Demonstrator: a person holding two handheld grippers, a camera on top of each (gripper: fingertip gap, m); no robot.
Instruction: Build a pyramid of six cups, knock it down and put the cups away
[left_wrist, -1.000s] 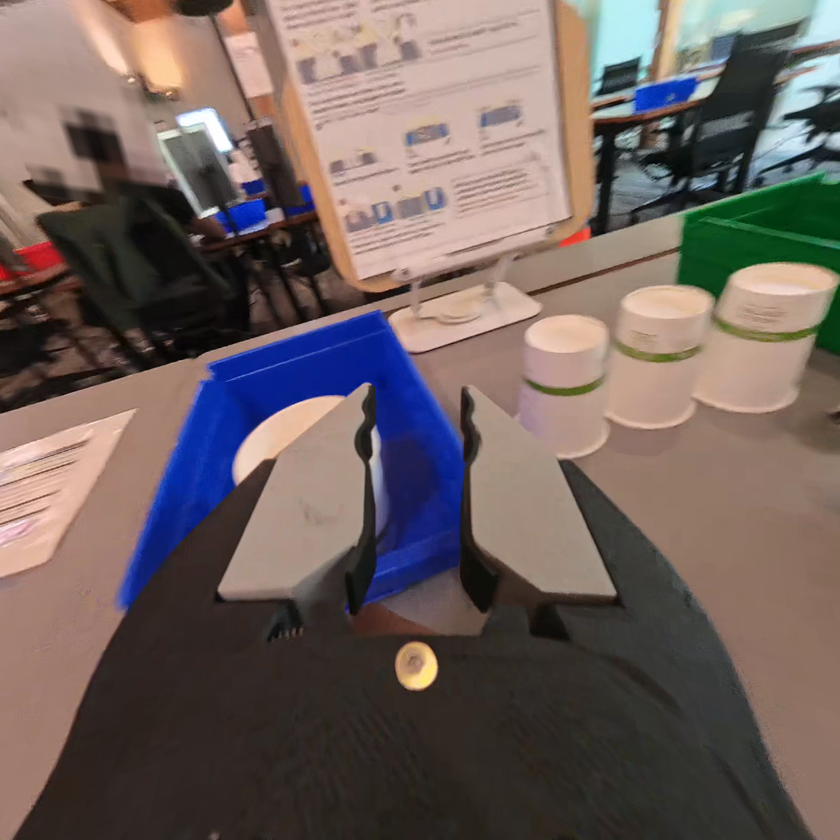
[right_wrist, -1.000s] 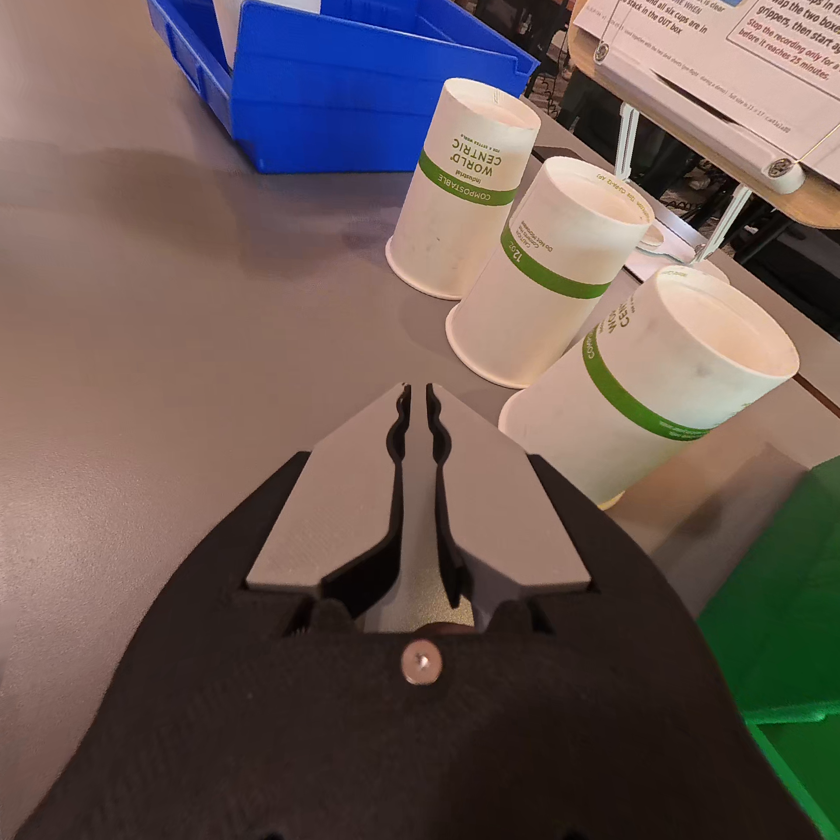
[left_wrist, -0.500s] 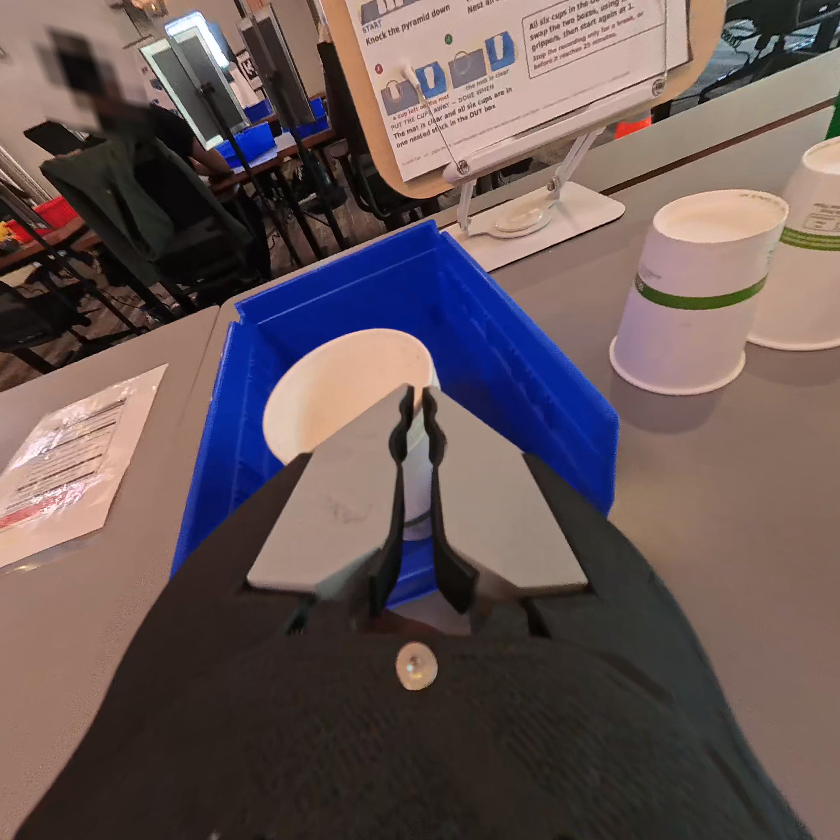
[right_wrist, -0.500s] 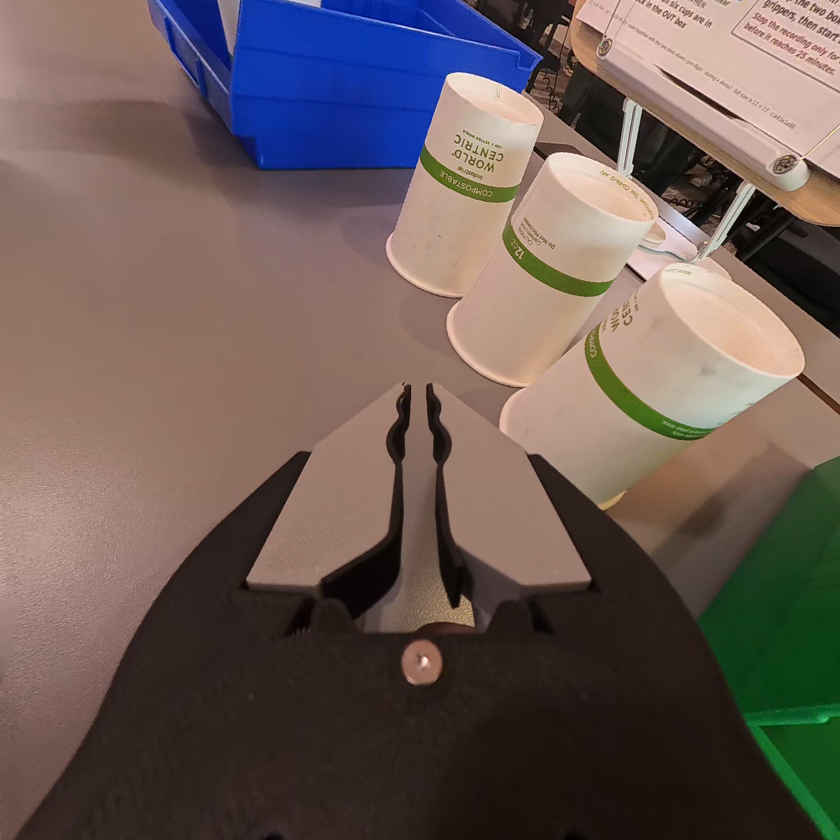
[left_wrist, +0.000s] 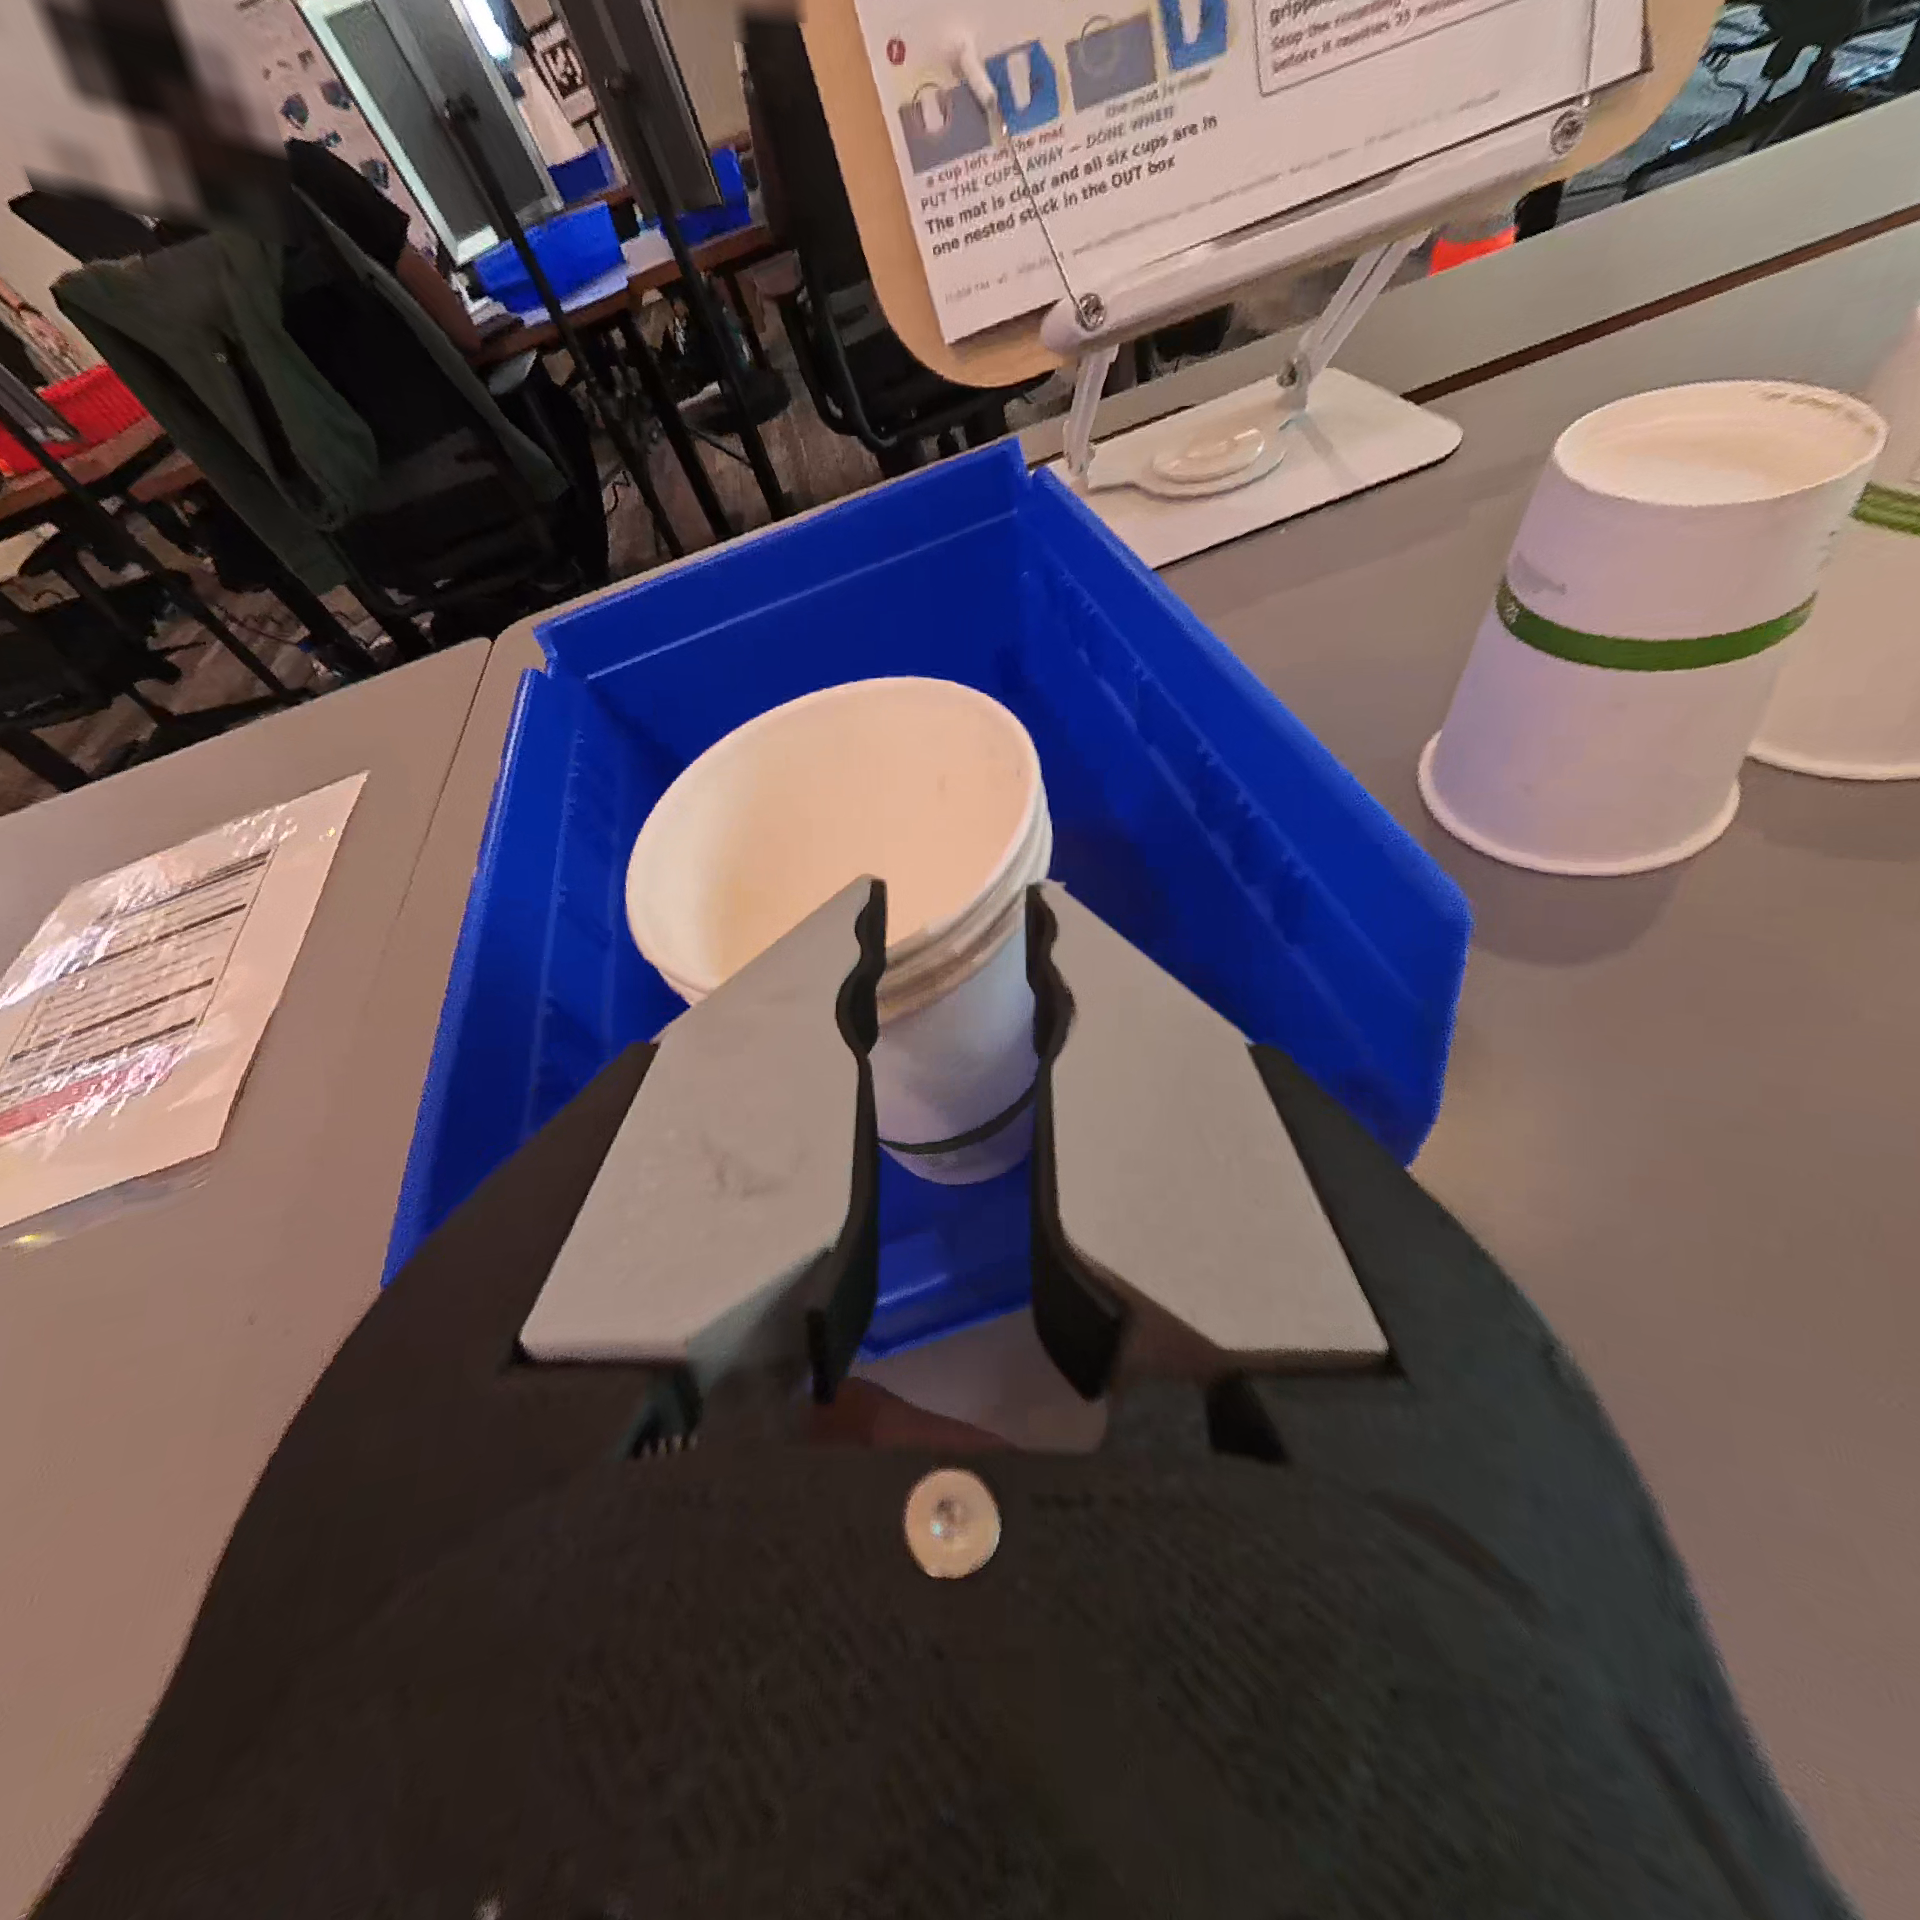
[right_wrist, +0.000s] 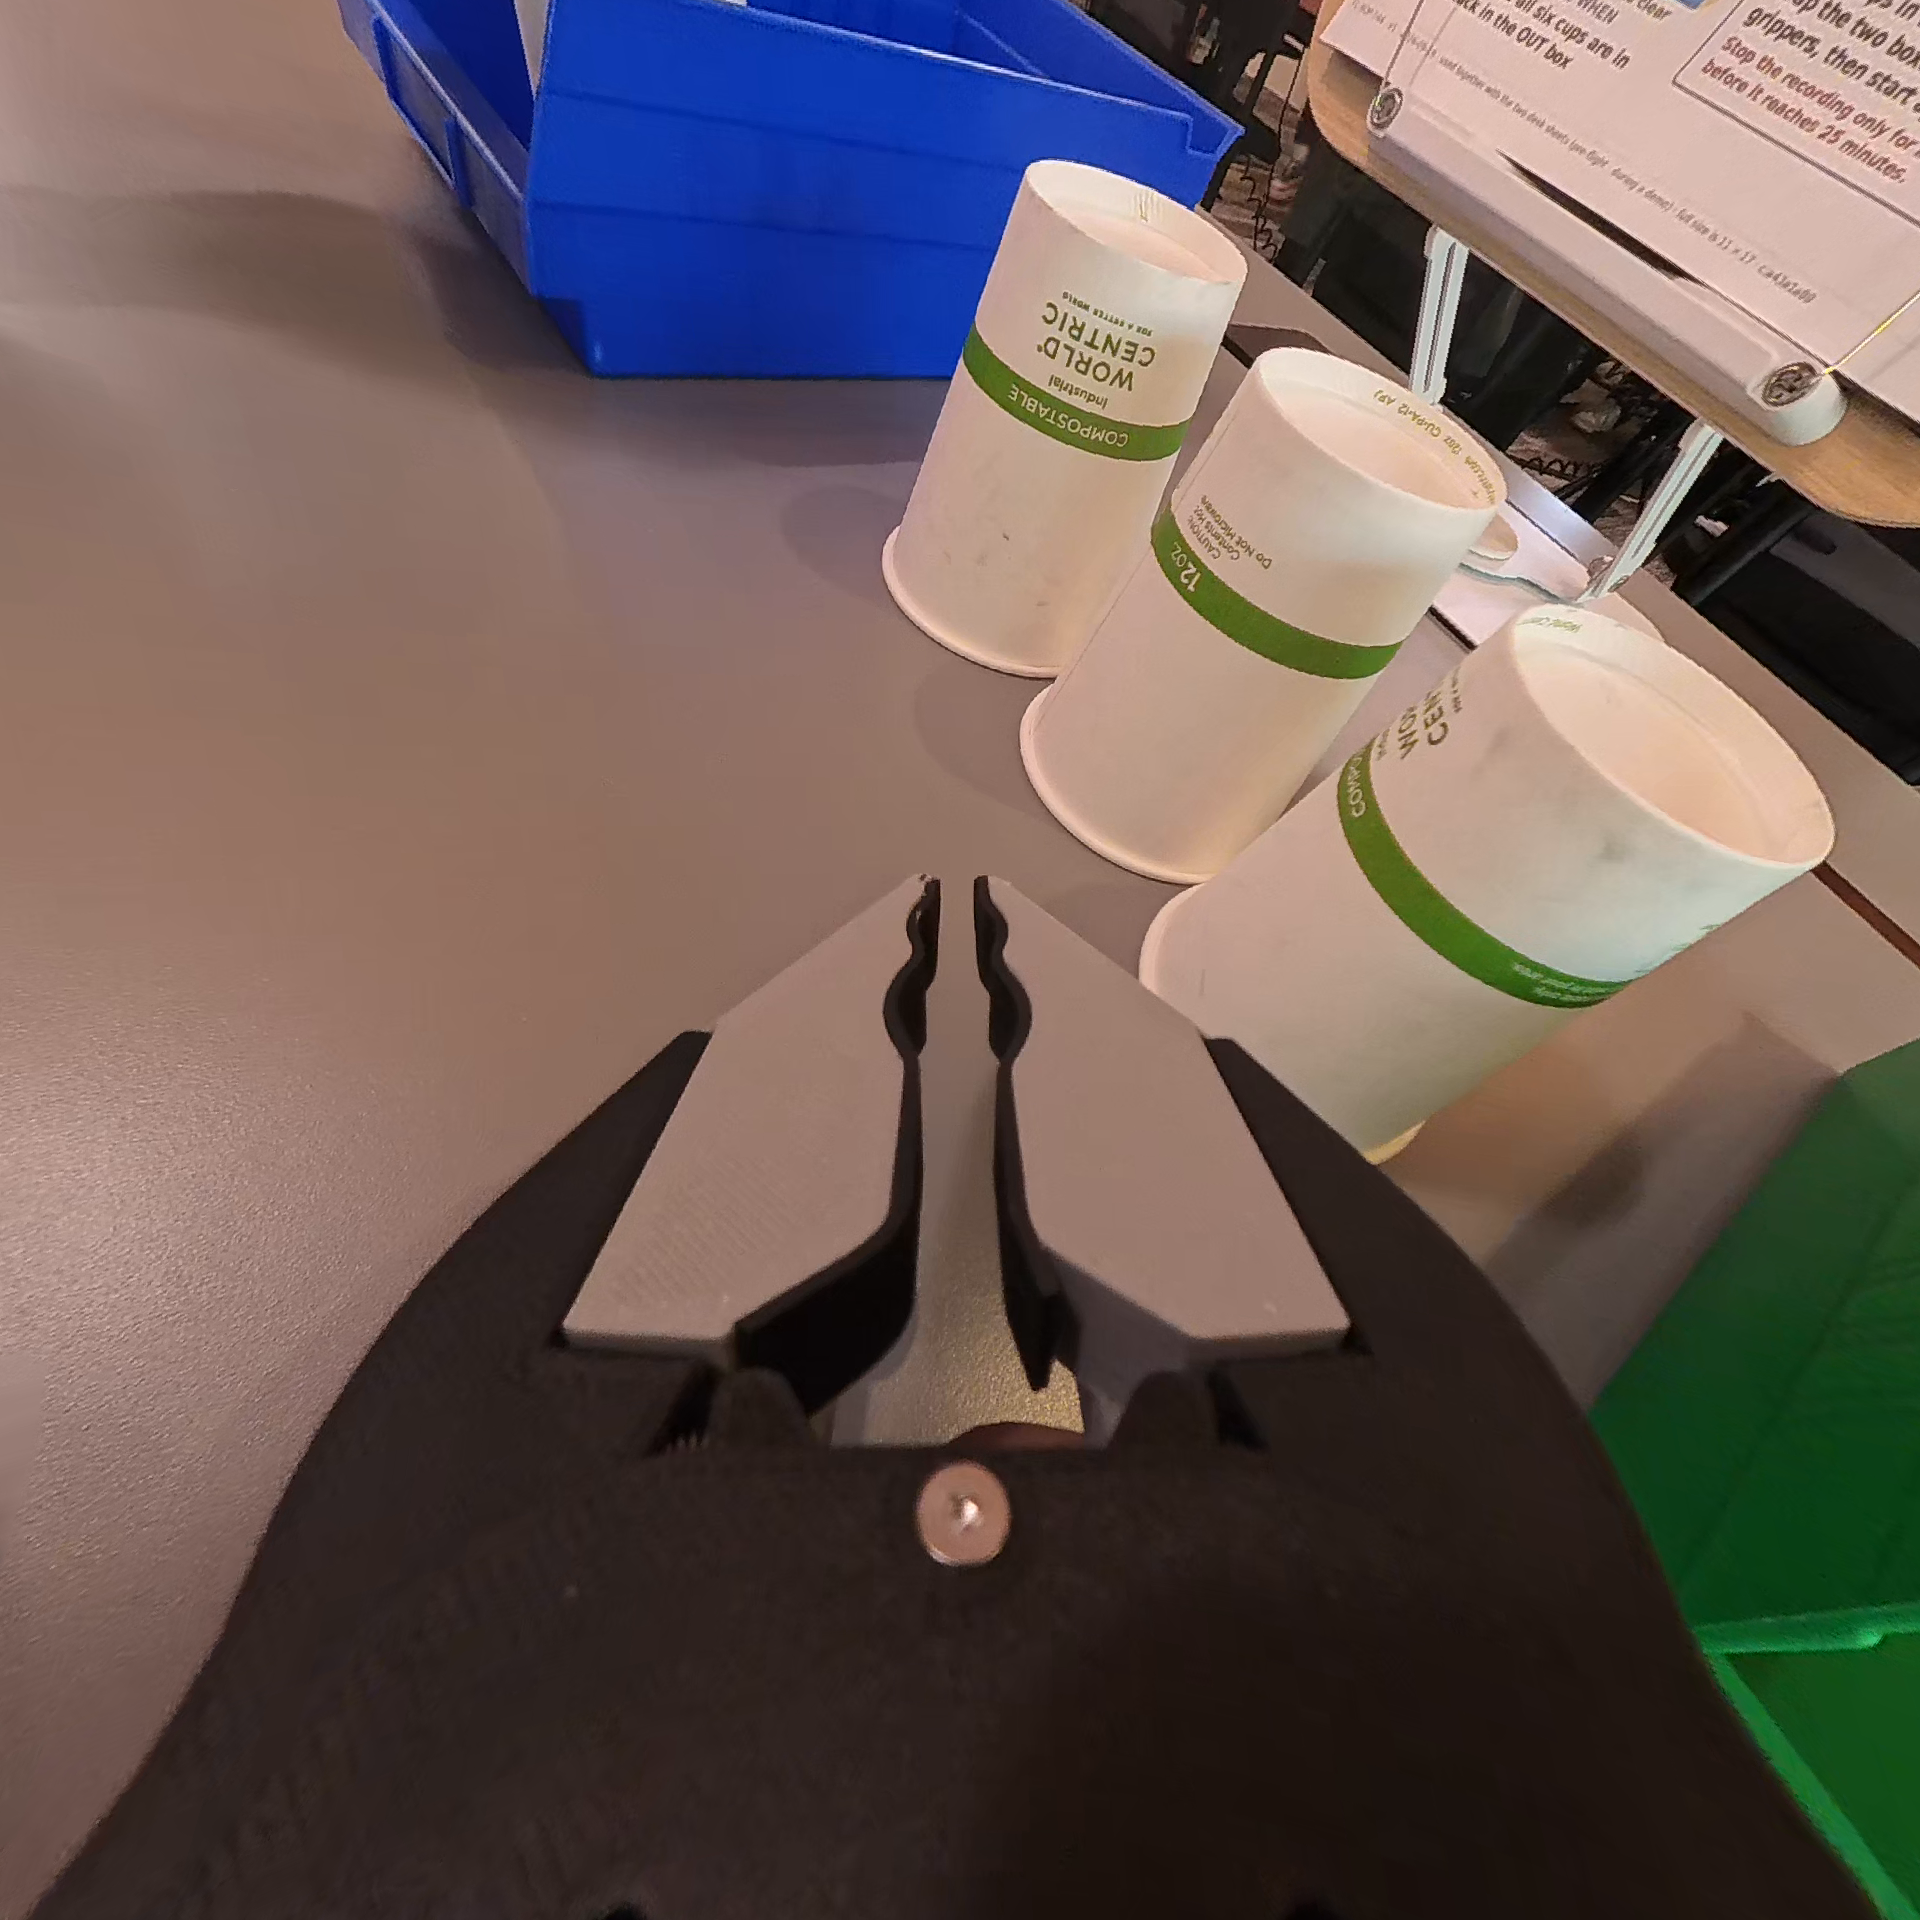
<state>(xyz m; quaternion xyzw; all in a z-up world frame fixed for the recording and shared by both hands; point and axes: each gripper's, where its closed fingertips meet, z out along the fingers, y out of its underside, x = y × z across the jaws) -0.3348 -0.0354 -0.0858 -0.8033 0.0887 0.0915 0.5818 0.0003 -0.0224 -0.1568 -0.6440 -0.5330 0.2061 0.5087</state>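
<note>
- Here, low in the left wrist view, the left gripper (left_wrist: 954, 935) has its fingers (left_wrist: 727, 1132) spread, one on each side of a nested stack of cups (left_wrist: 842, 831); whether they press the stack I cannot tell.
- The stack stands mouth up, leaning, in the blue bin (left_wrist: 1226, 790) at the middle of the frame, with several rims showing one under another.
- At the left edge, a plastic-wrapped sheet (left_wrist: 145, 987) lies flat on the grey desk (left_wrist: 1662, 1195).
- At the right edge, an upside-down cup (left_wrist: 1652, 634) with a green band stands on the desk, apart from the bin.
- In the upper right, an instruction board (left_wrist: 1247, 135) leans on a white stand behind the bin.
- Low in the right wrist view, the right gripper (right_wrist: 951, 894) hangs over bare desk, its fingers nearly together with a thin gap, holding nothing.
- To its right, three upside-down cups run in a row toward the top: the nearest cup (right_wrist: 1475, 894), the middle cup (right_wrist: 1257, 623), the farthest cup (right_wrist: 1060, 416).
- A green bin (right_wrist: 1787, 1351) fills the lower right corner.
</note>
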